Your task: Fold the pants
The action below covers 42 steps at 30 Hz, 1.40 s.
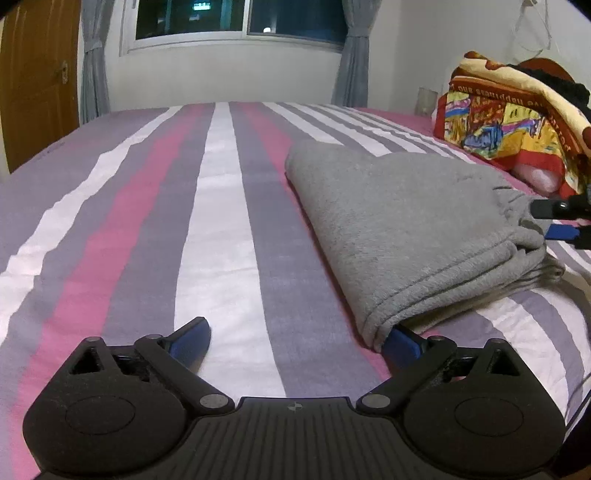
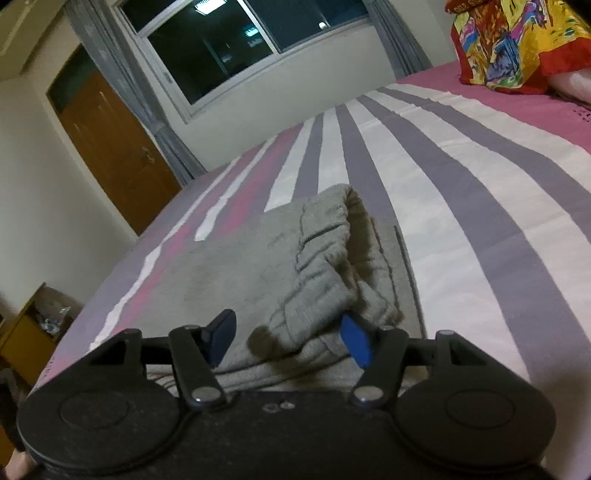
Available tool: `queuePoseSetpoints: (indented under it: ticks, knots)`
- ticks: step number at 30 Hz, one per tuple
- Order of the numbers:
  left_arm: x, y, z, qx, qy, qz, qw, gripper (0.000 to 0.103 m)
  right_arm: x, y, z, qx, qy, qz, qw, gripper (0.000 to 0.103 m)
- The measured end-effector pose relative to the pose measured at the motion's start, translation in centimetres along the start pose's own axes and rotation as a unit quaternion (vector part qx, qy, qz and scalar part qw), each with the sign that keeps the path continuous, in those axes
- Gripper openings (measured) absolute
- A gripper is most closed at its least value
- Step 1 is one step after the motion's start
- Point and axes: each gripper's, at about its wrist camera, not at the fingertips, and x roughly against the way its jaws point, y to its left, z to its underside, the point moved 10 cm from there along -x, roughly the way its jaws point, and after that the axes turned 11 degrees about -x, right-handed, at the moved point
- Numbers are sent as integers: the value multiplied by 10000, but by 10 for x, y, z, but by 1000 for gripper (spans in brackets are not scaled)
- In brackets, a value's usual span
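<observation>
— Left hand-held gripper (image 1: 295, 341) is low over the bed, jaws spread wide; its right finger (image 1: 402, 343) is tucked under the near corner of the folded pants (image 1: 406, 225), the other one over bare sheet.

— And the right hand-held gripper (image 2: 290, 341)?

— Partly apart, at the other end of the pants. A bunched grey fold lies between the fingers, but I can't tell whether the pads press on it. From the left camera its tips (image 1: 554, 218) show right at the gathered edge.

— What's under it all?

— A bed (image 1: 221, 229) with a sheet striped in pink, purple-grey and white, a bit wrinkled on the left. Beyond it, a dark window (image 1: 240, 18) with grey curtains (image 1: 354, 55), a brown wooden door (image 1: 37, 81) on the left, and a bright red-and-yellow blanket (image 1: 509, 118) heaped near the head.

— The pants themselves?

— Grey, fleecy, folded into a thick flat stack of layers on the right half of the bed, the far edge rounded, the right end rumpled.
</observation>
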Motion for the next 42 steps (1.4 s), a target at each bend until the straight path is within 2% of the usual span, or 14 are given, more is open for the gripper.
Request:
queuePoseSetpoints:
  ticks: [2,3,6,10,13,15,17,19,29,30,31,32,37,42]
  knots:
    - [-3,2,2,85,4,31,10000,98,-10,6,-2,104,38,55,9999,49]
    - [-5,3,1,101,0,31,9999,98,-15,7,-3,140,120,127,9997,28]
    - [-4,2,1,91,-20,21,10000,98,-4,23,-16,389,-141,23,9991,22]
    - [-4,3,2,93,-25,18,10000,98,29,28,-27,276,-695,-233,9969,22]
    - [-5,2,1,116,19,11,9999,100,-1,-5,-7,4,-74,369,9993,23]
    - [-6,3,1,95,44,-19,9999,100,0,-15,-4,-391,-95,221,9989,27]
    - [-6,2,1,76,58,-34,9999,100,15,-13,-6,-489,-314,178,9982,44]
    - [-7,2,1,80,70,-36,9999,100,37,-15,-8,-667,-596,95,9959,75]
    - [-9,0,1,72,108,-98,9999,102,3,-35,14,-1627,160,-125,9865,68]
    - [-10,0,1,69,110,-97,9999,102,-2,-34,13,-1670,220,-59,9857,64]
    - [-9,1,1,69,102,-103,9999,102,-6,-32,12,-1646,251,25,9860,46]
    - [-10,0,1,67,100,-108,9999,102,-6,-28,9,-1557,272,58,9874,44]
    - [-11,0,1,68,108,-103,9999,103,34,13,-8,-808,-333,-481,9950,40]
    - [-12,-1,1,42,122,-101,9999,103,5,-35,15,-1224,209,227,9920,39]
